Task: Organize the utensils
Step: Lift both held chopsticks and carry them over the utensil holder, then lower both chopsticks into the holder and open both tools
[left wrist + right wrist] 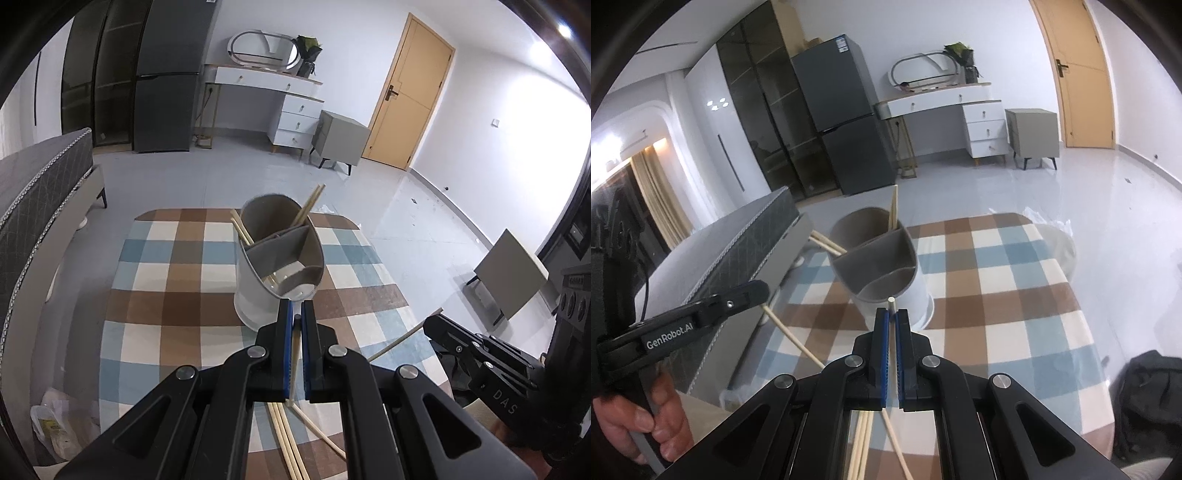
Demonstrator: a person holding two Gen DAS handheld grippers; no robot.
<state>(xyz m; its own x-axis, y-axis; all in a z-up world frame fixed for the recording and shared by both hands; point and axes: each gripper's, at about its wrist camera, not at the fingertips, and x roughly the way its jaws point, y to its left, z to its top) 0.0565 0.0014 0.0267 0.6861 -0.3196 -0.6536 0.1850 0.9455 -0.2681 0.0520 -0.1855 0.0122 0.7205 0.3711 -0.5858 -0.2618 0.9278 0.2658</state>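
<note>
A grey-and-white utensil holder point(275, 258) with inner dividers stands on the checked tablecloth point(166, 295); several chopsticks lean in its far compartment. My left gripper point(295, 314) is shut on a wooden chopstick point(294, 358), just in front of the holder's near rim. My right gripper point(892, 317) is shut on another chopstick point(891, 306), whose tip pokes out close to the holder point(879, 258). Loose chopsticks point(288, 439) lie on the cloth under my left gripper; they also show in the right wrist view point(862, 443). The right gripper body point(476, 350) shows at right, the left one point(701, 314) at left.
The table edge curves round on all sides. A grey bed point(40, 177) stands to the left, a plastic bag point(59, 432) on the floor beside it. A small grey table point(513, 273) stands on the floor at right. A fridge, a dresser and a door line the far wall.
</note>
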